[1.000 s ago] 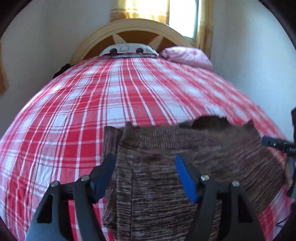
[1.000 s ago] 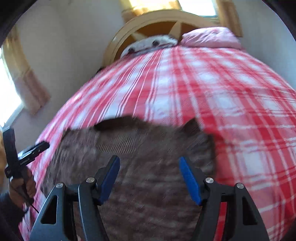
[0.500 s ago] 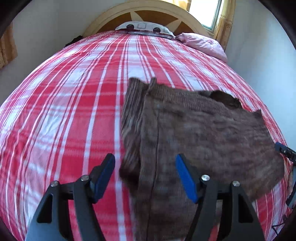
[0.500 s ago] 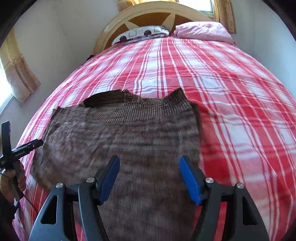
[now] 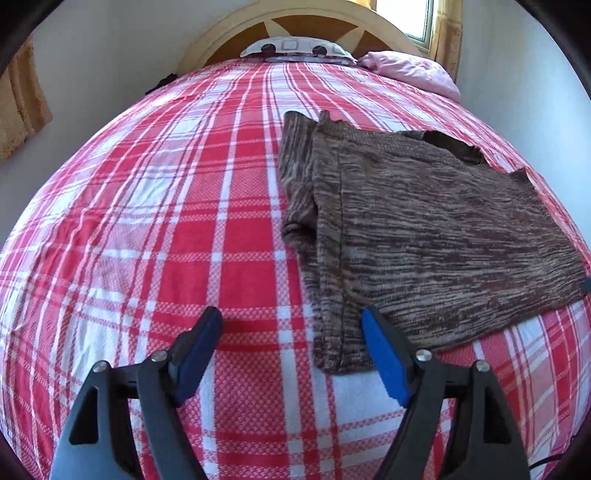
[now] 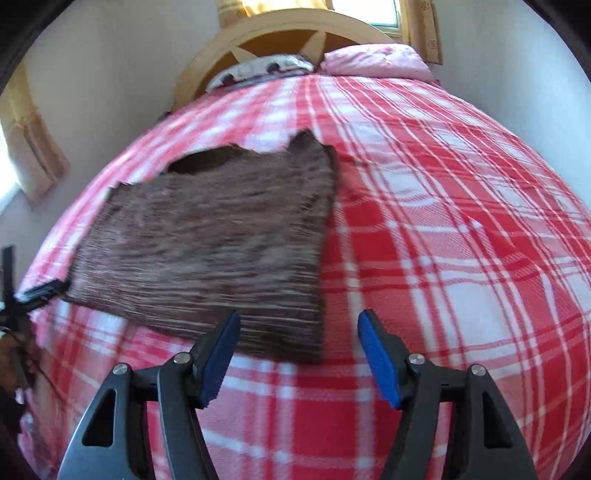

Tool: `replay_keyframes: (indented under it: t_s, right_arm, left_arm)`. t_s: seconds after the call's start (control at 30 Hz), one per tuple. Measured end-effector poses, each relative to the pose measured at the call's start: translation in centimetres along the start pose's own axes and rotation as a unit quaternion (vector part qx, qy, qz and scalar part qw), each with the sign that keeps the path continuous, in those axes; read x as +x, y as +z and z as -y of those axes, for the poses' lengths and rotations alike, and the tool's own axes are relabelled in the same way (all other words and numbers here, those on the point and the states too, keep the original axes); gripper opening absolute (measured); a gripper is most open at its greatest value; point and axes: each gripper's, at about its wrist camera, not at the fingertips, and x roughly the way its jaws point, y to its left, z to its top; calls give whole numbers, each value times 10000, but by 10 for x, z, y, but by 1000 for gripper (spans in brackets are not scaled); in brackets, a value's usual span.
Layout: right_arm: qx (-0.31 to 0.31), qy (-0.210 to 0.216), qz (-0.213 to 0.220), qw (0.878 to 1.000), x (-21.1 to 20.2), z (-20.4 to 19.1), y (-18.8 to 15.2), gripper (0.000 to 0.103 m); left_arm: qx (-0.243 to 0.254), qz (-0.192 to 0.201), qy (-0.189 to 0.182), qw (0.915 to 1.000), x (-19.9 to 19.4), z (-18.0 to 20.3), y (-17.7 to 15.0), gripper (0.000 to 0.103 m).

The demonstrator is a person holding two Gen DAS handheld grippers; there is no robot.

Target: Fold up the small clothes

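Holding both tools above the bed, we see a brown knitted sweater (image 5: 424, 229) that lies flat on the red and white plaid bedcover (image 5: 166, 229). Our left gripper (image 5: 291, 325) has its blue pads spread apart and grips nothing; its right pad is over the near left corner of the sweater, and its left pad is over bare cover. One sleeve (image 5: 295, 184) is folded along the left side of the garment. Our right gripper (image 6: 297, 328) is also spread and holds nothing, and it hangs just before the near right corner of the sweater (image 6: 221, 236), which looks blurred in this view. At the far end of the bed we see a pink pillow (image 5: 410, 72) and a curved wooden headboard (image 5: 295, 22).
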Motion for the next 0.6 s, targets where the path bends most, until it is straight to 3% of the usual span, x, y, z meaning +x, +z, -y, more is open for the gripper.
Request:
replay_keyframes:
  t_s: [0.37,0.43,0.53,0.6]
  right_arm:
    - [168,189,361,9990,-2,-9,-1,66]
    - [67,141,429,9990,-2,-13,0,66]
    - [-117,106,459,9988,4,-24,9,66]
    - [-184,179,441,9987,12,-35,17,66]
  left_arm:
    - [-80,52,84,9999,-9,-6,-9,83]
    - [-95,116,132,9998,-13,-6,-4,81]
    - [-47,512,55,9987,-26,1,13,81]
    - [36,502,65,9987,-21,11,28,81]
